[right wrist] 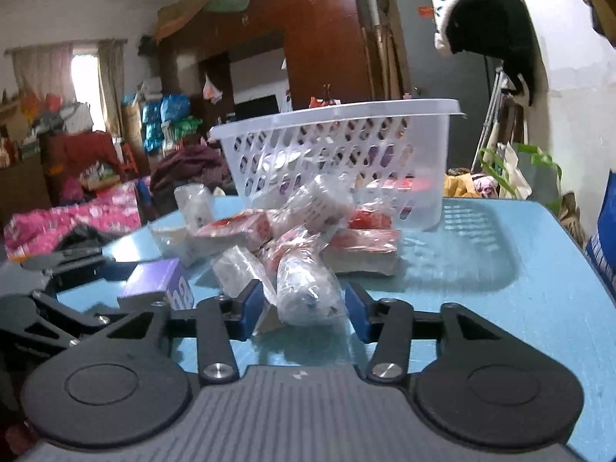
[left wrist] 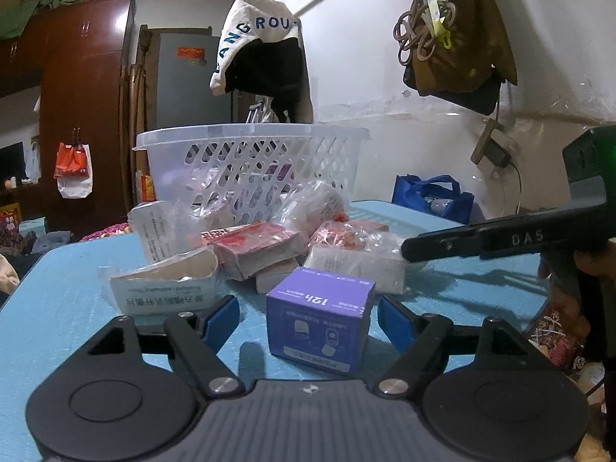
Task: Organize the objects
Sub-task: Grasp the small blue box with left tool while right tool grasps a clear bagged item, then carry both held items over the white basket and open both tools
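Note:
A purple box (left wrist: 321,325) stands on the blue table (left wrist: 57,308) between the blue pads of my left gripper (left wrist: 306,317), which is open; neither pad presses it. My right gripper (right wrist: 304,313) is shut on a clear-wrapped white packet (right wrist: 308,292) at the near edge of the pile. The pile of red and white wrapped packets (right wrist: 308,238) lies in front of a white plastic basket (right wrist: 335,115) that holds several more items. In the left wrist view, the right gripper's black finger (left wrist: 481,244) reaches in from the right to a white packet (left wrist: 358,269).
A white packet with printed text (left wrist: 165,292) lies left of the purple box. A blue bag (left wrist: 435,196) sits behind the table on the right. A cap (left wrist: 265,61) and bags hang on the wall. Bare table top (right wrist: 519,308) shows to the right.

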`<state>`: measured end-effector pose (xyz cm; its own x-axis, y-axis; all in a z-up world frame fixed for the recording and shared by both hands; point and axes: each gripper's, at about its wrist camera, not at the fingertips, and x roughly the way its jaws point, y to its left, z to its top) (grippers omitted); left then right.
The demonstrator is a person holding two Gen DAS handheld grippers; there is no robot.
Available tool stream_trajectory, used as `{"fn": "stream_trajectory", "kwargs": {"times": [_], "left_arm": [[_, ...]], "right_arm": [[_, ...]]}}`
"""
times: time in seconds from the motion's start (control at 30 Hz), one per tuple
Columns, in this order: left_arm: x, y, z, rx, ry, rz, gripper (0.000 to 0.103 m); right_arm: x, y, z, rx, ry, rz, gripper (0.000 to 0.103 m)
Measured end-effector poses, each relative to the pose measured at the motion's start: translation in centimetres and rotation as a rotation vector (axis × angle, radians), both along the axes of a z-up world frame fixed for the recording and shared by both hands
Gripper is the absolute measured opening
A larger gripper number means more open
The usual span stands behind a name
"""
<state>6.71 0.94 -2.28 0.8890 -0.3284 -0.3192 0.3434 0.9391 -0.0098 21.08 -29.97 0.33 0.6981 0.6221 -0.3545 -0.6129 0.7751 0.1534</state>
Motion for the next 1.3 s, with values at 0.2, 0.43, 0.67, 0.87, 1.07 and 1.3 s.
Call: {"fn": "stream_trajectory", "kwargs": {"times": [0.2,0.43,0.67,0.87,1.07,1.3], "left_arm": [[0.2,-0.3,-0.2,0.011,0.008,-0.002,0.082],[-0.2,-0.3,-0.1,0.005,-0.037,0.051,0.058],[-0.8,1.5,1.3,-0.054,-0.08,0.072,0.058],[-1.2,4.0,3.3,-0.091,-0.118,0.106,0.058],[1.6,6.3,10.6,-0.146,-0.179,0.113,0.059],[14.2,4.3,17.1,-0.19,-0.035,0.132,0.059]], "right_arm": [[0.1,0.7,-0.1,-0.035,0.0,-0.015,0.045],[-0.3,0.9,-0.3,-0.063,-0.043,-0.04,0.044],[-1.8,-0.3,1.2,-0.026,-0.133,-0.068,0.044],[-1.8,-0.4,1.5,-0.014,-0.196,-0.08,0.044],[-1.4,0.6,5.1,-0.014,-0.277,-0.075,0.044],[7.9,6.2,13.3,-0.087,-0.295,-0.148,0.044]]}}
